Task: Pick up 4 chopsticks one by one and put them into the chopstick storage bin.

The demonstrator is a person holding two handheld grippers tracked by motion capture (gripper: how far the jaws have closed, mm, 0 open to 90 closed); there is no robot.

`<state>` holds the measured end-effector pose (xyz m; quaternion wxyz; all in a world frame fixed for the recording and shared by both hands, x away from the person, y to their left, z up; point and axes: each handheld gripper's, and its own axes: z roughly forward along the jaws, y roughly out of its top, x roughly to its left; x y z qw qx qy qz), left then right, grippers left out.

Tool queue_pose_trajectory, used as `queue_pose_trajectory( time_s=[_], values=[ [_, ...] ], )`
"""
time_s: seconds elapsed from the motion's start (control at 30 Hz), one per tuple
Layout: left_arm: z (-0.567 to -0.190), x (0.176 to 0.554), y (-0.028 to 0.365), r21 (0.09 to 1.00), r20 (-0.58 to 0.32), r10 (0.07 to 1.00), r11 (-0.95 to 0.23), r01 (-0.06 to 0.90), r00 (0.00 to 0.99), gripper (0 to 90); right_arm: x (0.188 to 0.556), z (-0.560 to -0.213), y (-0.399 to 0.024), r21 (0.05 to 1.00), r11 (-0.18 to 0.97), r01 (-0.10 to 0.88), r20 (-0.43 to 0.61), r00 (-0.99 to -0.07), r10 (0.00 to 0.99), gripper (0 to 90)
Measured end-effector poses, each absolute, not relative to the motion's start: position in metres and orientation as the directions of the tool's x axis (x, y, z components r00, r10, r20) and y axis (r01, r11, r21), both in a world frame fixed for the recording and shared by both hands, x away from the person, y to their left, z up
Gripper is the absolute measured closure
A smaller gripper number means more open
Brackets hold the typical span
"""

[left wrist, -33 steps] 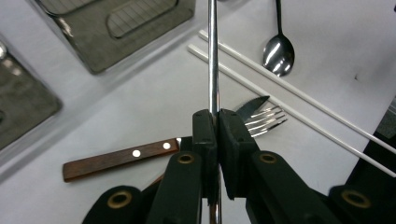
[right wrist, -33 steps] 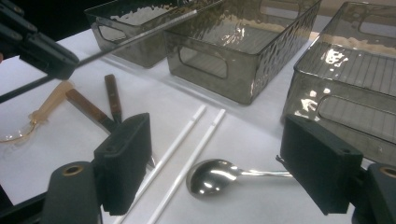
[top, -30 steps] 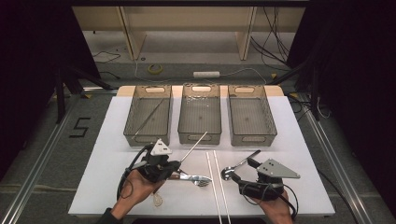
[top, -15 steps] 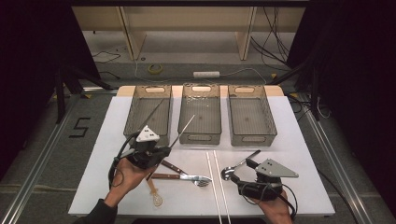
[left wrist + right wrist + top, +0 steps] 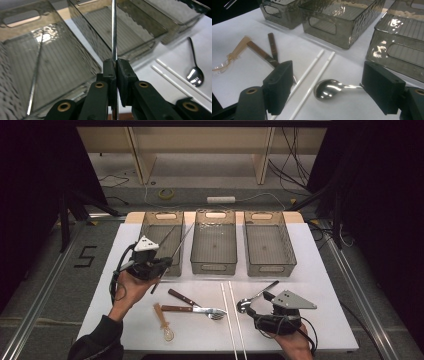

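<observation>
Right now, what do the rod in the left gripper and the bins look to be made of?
The rod looks like polished metal: thin, straight, silvery, with a bright glint along it. The bins look like smoky translucent plastic, glossy, with a rippled texture; the table shows faintly through their walls.

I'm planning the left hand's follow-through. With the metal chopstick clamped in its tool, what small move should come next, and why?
Probably carry it on over the left bin and lower it: the left tool grips one metal chopstick above the bin's near edge, and a matching chopstick already lies inside.
</observation>
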<state>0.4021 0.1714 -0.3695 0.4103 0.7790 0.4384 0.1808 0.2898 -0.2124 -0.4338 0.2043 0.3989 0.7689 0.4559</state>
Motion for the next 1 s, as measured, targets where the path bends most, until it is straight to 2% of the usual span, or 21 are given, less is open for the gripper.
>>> queue_pose_trajectory(
  time_s=[0.6, 1.0],
  values=[
    [-0.360, 0.468, 0.193, 0.810, -0.063, 0.897, -0.210, 0.548, 0.437, 85.0, 0.290, -0.434, -0.212, 0.857, 0.277, 0.434, 0.051, -0.608, 0.792, 26.9],
    [-0.375, 0.498, 0.205, 0.800, -0.059, 0.928, -0.176, 0.573, 0.368, 84.9, 0.290, -0.435, -0.210, 0.852, 0.271, 0.447, 0.069, -0.610, 0.789, 27.3]
  ],
)
